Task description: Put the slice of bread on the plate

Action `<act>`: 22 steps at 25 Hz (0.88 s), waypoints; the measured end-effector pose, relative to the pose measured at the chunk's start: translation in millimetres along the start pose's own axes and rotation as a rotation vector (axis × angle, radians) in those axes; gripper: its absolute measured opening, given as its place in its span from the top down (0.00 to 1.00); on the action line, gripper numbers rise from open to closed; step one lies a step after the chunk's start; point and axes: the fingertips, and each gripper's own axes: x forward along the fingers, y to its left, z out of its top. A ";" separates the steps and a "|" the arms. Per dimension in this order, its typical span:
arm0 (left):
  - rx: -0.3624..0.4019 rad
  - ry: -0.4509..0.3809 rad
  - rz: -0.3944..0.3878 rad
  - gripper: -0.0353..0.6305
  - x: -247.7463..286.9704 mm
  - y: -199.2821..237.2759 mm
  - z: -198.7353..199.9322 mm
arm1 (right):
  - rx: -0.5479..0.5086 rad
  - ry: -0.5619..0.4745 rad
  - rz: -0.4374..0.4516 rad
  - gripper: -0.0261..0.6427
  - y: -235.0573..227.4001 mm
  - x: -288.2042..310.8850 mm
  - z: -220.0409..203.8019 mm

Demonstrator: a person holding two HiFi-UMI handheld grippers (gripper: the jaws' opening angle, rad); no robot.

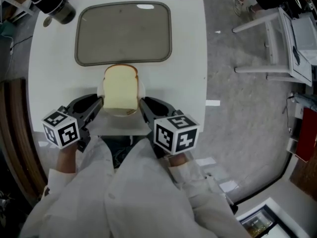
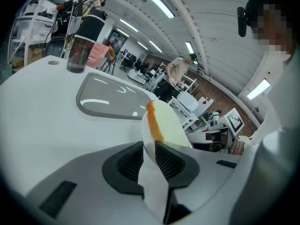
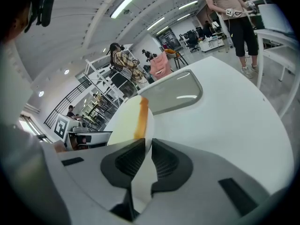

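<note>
Left gripper (image 1: 97,104) is clamped shut on the plate (image 2: 151,186) rim, left side. Its own view shows the white edge pinched right btw the ribbed pads (image 2: 131,161). Bread (image 1: 121,87) is already lying flat on the plate, mid near edge of the table (image 1: 188,58), just in front of the tray (image 1: 124,32). Right gripper (image 1: 145,106) same deal, closed on the right rim. Can't tell if the plate's lifted or resting tbh.

Handling-wise imo: bread is light and soft, squishes and tears easy, so grab it by the crust edges w/ min squeeze, or just leave it and move the plate. Plate's stiff but thin and prob slick, so keep it level or the slice slides off.
</note>
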 end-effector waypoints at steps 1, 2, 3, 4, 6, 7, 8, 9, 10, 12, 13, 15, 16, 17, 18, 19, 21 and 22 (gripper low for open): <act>0.000 -0.001 -0.002 0.82 0.7 3.5 5.8 | -0.003 0.000 -0.001 0.88 0.7 3.4 6.3; 0.000 -0.002 -0.003 0.82 1.4 7.4 11.9 | -0.007 0.000 -0.002 0.88 1.4 7.2 12.6; 0.001 -0.003 -0.004 0.82 2.4 11.5 17.9 | -0.010 -0.001 -0.003 0.88 1.9 11.1 18.8; 0.003 -0.003 -0.005 0.82 3.5 15.4 23.5 | -0.012 -0.002 -0.004 0.88 2.3 14.9 24.9; 0.012 0.003 -0.011 0.82 6.4 21.7 34.0 | -0.004 -0.007 -0.007 0.88 1.8 21.1 36.4; 0.018 0.007 -0.017 0.82 8.5 24.2 39.5 | 0.004 -0.011 -0.011 0.88 0.8 23.8 42.1; 0.026 0.012 -0.024 0.82 10.8 26.5 45.3 | 0.011 -0.014 -0.016 0.88 -0.6 26.4 47.6; 0.034 0.016 -0.029 0.82 12.9 28.9 51.2 | 0.016 -0.016 -0.022 0.88 -1.7 29.3 52.6; 0.041 0.017 -0.033 0.82 14.7 31.6 57.4 | 0.016 -0.016 -0.027 0.88 -2.6 32.5 57.2; 0.049 0.010 -0.040 0.82 17.9 38.2 70.6 | 0.011 -0.013 -0.033 0.88 -3.6 39.6 66.6; 0.048 0.003 -0.042 0.82 19.5 42.6 77.5 | 0.010 -0.012 -0.033 0.88 -3.6 43.8 71.7; 0.042 -0.013 -0.042 0.82 22.5 52.6 89.6 | 0.011 -0.012 -0.031 0.88 -2.8 53.0 81.3; 0.038 -0.018 -0.041 0.82 23.9 56.7 94.5 | 0.011 -0.012 -0.032 0.88 -2.8 57.0 85.4; 0.037 -0.019 -0.041 0.82 25.2 59.5 98.7 | 0.010 -0.012 -0.034 0.88 -3.2 60.0 89.1; 0.038 -0.019 -0.042 0.82 26.6 61.0 102.8 | 0.007 -0.012 -0.037 0.88 -4.0 62.0 92.9; 0.041 -0.020 -0.043 0.82 28.1 61.9 107.0 | 0.005 -0.012 -0.040 0.88 -5.0 63.3 96.9; 0.045 -0.023 -0.043 0.82 31.6 64.8 115.6 | 0.001 -0.014 -0.043 0.88 -7.2 66.7 106.1; 0.045 -0.027 -0.042 0.82 33.8 67.5 120.0 | -0.001 -0.017 -0.046 0.88 -8.6 69.6 111.3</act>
